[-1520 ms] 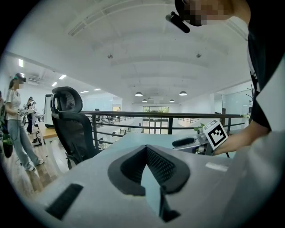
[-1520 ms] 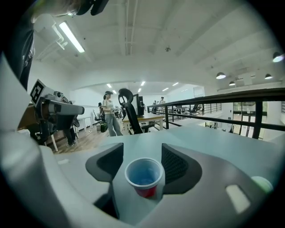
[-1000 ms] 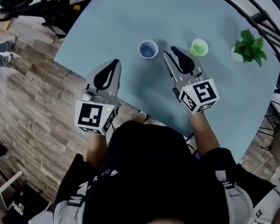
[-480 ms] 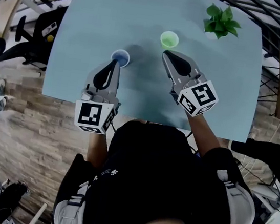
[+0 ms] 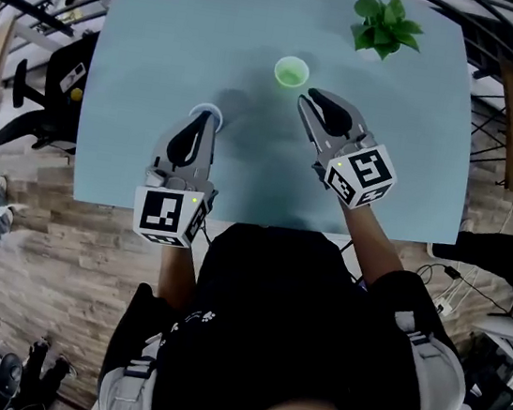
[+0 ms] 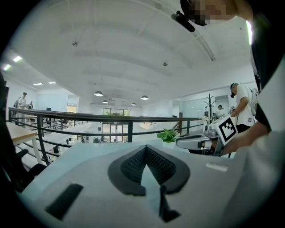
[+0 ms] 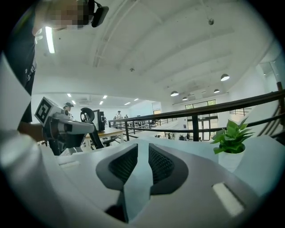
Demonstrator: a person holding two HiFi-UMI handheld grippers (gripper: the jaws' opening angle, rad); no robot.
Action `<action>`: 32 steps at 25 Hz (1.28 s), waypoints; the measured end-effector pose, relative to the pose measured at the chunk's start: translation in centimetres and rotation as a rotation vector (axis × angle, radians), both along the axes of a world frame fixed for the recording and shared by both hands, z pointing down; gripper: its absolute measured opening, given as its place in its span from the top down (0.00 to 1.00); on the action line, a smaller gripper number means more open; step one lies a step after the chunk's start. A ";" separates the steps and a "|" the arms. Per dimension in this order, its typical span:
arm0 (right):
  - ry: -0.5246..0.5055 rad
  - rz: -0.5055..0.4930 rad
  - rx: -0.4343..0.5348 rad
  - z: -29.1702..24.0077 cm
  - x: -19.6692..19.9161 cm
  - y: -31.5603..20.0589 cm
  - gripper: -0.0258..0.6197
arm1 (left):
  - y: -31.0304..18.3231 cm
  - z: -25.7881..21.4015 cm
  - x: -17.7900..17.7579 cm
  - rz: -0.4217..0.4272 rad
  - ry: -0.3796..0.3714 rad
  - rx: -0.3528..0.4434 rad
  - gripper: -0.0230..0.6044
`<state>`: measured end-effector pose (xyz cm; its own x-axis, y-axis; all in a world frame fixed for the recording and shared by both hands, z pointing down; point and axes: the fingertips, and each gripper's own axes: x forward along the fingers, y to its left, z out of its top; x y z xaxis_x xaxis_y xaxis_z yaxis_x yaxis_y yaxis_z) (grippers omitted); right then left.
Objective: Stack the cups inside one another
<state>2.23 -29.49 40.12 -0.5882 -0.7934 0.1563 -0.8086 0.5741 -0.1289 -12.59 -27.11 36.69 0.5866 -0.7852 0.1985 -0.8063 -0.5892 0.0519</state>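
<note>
1. Left gripper [image 5: 208, 119]: closed tip to tip, nothing held. Tip right at the blue cup [image 5: 200, 110], partly covering it from the head view; contact not clear.
2. Right gripper [image 5: 311, 97]: parted by a narrow slit only, just been opening, nothing between the pads. Near the green cup [image 5: 291, 71], not touching.
3. Both cups upright on the light-blue table [image 5: 168, 26], well apart, not stacked.
4. Potted plant [image 5: 384, 25] at the far right of the table, beyond the green cup.
</note>
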 end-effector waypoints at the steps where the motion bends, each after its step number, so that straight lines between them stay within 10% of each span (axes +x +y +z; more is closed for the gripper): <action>1: 0.007 0.005 -0.006 0.3 0.0 -0.3 0.85 | -0.1 0.1 -0.2 -0.002 -0.001 -0.004 0.98; 32: 0.175 0.077 -0.120 9.7 0.0 -8.0 0.41 | -0.6 2.2 -7.0 -0.161 -0.078 -0.069 0.98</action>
